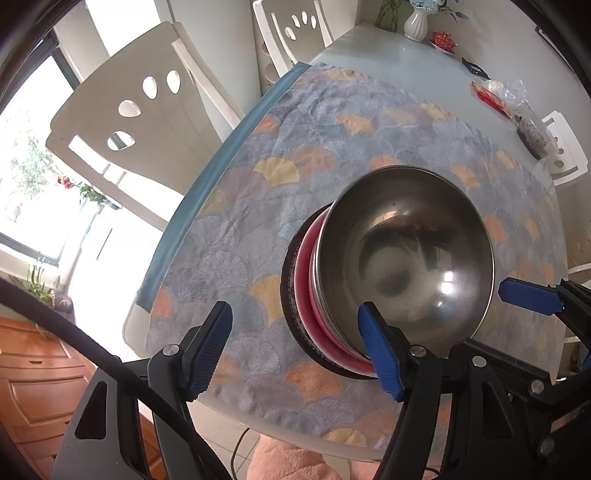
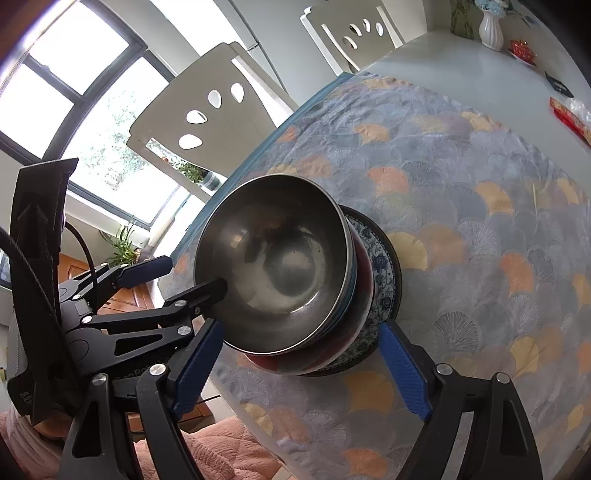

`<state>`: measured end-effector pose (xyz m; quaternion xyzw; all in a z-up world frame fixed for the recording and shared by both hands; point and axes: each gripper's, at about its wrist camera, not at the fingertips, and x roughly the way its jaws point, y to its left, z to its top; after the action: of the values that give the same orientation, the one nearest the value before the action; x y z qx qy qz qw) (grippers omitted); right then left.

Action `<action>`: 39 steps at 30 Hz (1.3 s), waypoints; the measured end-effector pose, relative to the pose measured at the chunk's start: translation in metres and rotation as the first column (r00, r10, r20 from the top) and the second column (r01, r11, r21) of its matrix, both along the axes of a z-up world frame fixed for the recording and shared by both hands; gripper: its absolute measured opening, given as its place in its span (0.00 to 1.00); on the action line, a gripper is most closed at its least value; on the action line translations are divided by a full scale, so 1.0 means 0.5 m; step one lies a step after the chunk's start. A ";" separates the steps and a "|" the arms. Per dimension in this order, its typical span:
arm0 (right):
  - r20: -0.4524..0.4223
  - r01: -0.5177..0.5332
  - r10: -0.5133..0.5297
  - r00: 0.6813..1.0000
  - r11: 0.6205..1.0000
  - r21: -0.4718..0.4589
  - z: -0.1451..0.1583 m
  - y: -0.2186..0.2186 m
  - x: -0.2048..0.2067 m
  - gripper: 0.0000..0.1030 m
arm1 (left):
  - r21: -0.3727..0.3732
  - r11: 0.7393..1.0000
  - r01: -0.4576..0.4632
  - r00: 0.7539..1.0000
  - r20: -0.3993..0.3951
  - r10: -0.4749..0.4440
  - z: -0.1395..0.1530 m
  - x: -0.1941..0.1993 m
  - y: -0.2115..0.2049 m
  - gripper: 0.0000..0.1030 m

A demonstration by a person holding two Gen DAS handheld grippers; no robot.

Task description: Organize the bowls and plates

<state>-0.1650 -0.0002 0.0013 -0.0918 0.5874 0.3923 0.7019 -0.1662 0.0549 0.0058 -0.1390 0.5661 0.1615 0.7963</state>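
Observation:
A stack stands on the patterned cloth: a steel bowl (image 1: 402,254) on top, a red bowl (image 1: 314,295) under it, and a blue-patterned plate with a dark rim (image 2: 384,266) at the bottom. The steel bowl also shows in the right wrist view (image 2: 277,266). My left gripper (image 1: 295,347) is open; its right finger lies against the near side of the stack, its left finger off to the left over the cloth. My right gripper (image 2: 301,369) is open, its fingers on either side of the stack's near edge. Neither holds anything.
The cloth (image 1: 295,147) covers a white table (image 1: 388,55). At the far end stand a white vase (image 1: 415,22), a red dish (image 1: 443,40) and red packets (image 1: 491,96). White chairs (image 1: 140,110) stand along the left side. The table's near edge is just below the grippers.

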 end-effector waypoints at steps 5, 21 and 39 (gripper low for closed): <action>0.016 0.005 -0.005 1.000 1.000 -0.017 -0.001 0.002 -0.002 0.84 | 0.003 1.000 0.010 1.000 -0.011 -0.010 -0.006 0.004 -0.002 0.67; 0.002 -0.001 0.001 1.000 1.000 -0.021 -0.006 0.008 0.002 0.85 | -0.017 1.000 0.005 1.000 -0.028 -0.006 -0.013 0.009 0.008 0.67; -0.004 -0.008 0.007 1.000 1.000 -0.025 -0.009 0.009 0.009 0.85 | -0.002 1.000 0.019 0.998 -0.052 -0.019 -0.018 0.015 0.008 0.67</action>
<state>-0.1605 0.0043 -0.0032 -0.1022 0.5933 0.3877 0.6980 -0.1589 0.0587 -0.0033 -0.1302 0.5881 0.1570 0.7827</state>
